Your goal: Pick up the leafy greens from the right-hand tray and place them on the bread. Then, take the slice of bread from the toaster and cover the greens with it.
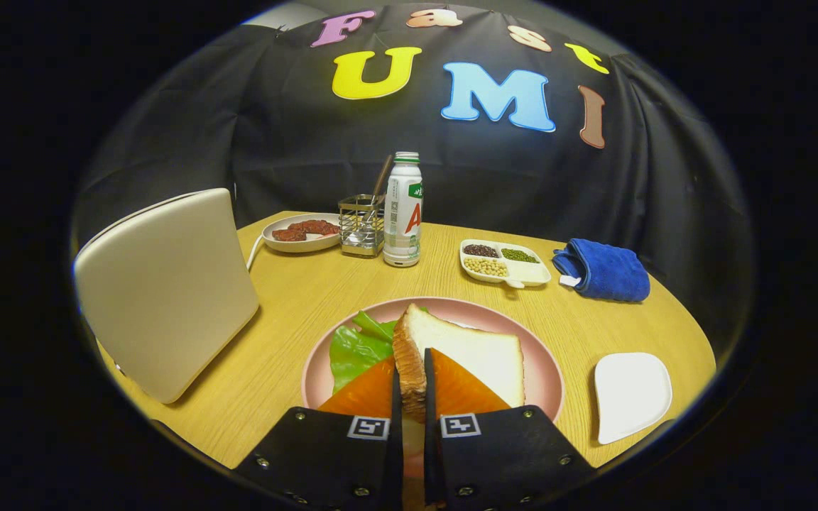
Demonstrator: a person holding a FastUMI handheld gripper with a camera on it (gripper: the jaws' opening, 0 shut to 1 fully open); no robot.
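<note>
The gripper (410,397) pinches the bread slice (476,355) by its near edge — fingers closed on it — slice tilted above the pink plate (544,369), leafy greens (356,348) just left, beneath.

Pink plate (544,358), green leafy greens (356,348), blue cloth (604,270)

The hand-held gripper (412,397) points forward and slightly down, its fingers nearly closed, pinching something.
</note>
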